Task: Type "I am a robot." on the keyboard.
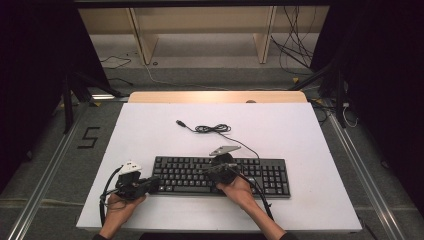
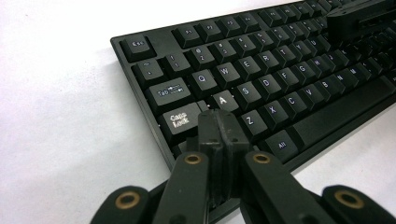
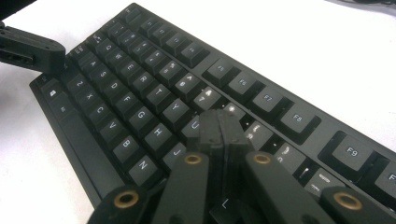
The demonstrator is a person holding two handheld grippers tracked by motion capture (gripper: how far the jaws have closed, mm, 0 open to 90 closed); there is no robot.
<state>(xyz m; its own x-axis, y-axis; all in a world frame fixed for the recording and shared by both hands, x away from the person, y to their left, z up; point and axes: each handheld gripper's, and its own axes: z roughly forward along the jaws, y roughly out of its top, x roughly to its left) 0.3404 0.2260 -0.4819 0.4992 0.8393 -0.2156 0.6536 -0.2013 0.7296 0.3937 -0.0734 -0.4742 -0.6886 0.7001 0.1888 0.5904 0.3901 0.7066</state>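
High view: both closed grippers, left gripper and right gripper, over keyboard

We see the black keyboard stretching across the near middle of the white counter, blocking any low pass there. Behind it, a loose cable with its plug end lies coiled on the surface, an obstacle near the middle. Wide bare counter lies to the left and right of the keyboard and along the far edge. The left hand-held gripper sits at the keyboard's left end, the right hand-held gripper over its middle keys.
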